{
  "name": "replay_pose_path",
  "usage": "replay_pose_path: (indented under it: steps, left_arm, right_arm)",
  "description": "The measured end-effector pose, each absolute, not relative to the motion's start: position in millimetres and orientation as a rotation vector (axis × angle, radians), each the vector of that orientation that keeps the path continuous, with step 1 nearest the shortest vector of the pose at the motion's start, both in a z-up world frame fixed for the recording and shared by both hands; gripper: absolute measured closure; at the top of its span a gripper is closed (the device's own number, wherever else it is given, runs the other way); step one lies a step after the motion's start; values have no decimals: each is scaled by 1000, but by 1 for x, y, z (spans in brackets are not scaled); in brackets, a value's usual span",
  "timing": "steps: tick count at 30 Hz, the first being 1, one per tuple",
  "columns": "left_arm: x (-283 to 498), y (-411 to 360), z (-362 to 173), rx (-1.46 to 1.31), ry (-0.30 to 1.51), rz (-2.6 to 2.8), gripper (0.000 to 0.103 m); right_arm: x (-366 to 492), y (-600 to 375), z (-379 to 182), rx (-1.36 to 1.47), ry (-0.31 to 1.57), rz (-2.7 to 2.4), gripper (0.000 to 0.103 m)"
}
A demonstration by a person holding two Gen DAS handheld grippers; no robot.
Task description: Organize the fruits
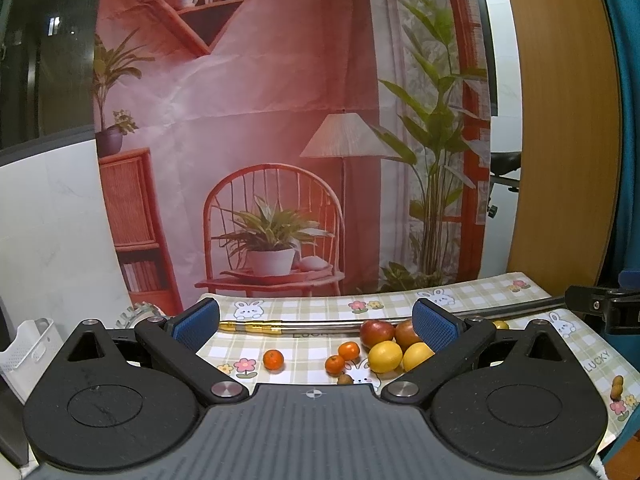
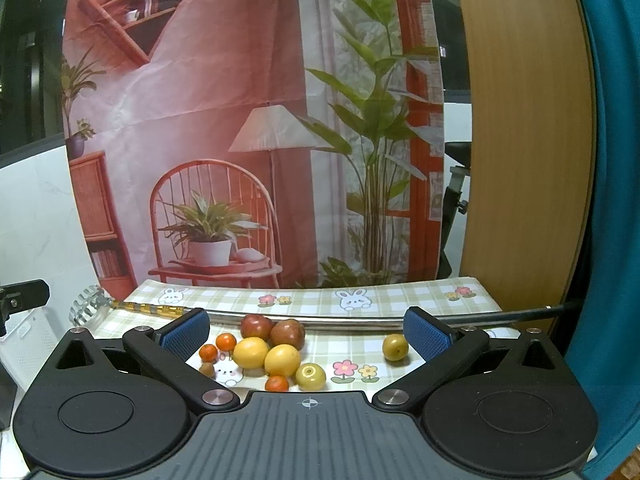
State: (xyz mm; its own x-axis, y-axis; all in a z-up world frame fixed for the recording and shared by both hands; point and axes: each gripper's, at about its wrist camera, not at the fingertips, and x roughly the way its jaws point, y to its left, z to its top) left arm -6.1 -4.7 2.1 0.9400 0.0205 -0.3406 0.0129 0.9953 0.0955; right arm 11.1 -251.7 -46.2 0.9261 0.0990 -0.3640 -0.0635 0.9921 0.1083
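Observation:
Loose fruit lies on a checked tablecloth (image 1: 304, 308) (image 2: 320, 300). In the left wrist view I see two yellow lemons (image 1: 385, 356), two red apples (image 1: 377, 331), small oranges (image 1: 273, 360) and a small brown fruit (image 1: 345, 379). My left gripper (image 1: 316, 326) hovers open above the cloth, holding nothing. In the right wrist view the lemons (image 2: 251, 353), apples (image 2: 256, 326), small oranges (image 2: 226, 342) and two yellow-green round fruits (image 2: 310, 376) (image 2: 395, 347) lie between the blue pads of my right gripper (image 2: 306, 330), which is open and holds nothing.
A long metal rod with a gold section (image 2: 320, 318) (image 1: 280, 326) lies across the cloth behind the fruit. A white perforated basket (image 1: 28, 350) stands off the table's left edge. A printed backdrop (image 1: 260, 120) hangs behind; a wooden panel (image 2: 520, 140) stands right.

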Motion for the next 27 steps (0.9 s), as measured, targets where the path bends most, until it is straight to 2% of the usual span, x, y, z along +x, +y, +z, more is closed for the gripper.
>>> replay_pose_path:
  steps: [27]
  left_arm:
    - [-8, -4, 4, 96, 340, 6, 0]
  right_arm:
    - [11, -260, -34, 81, 366, 80, 0]
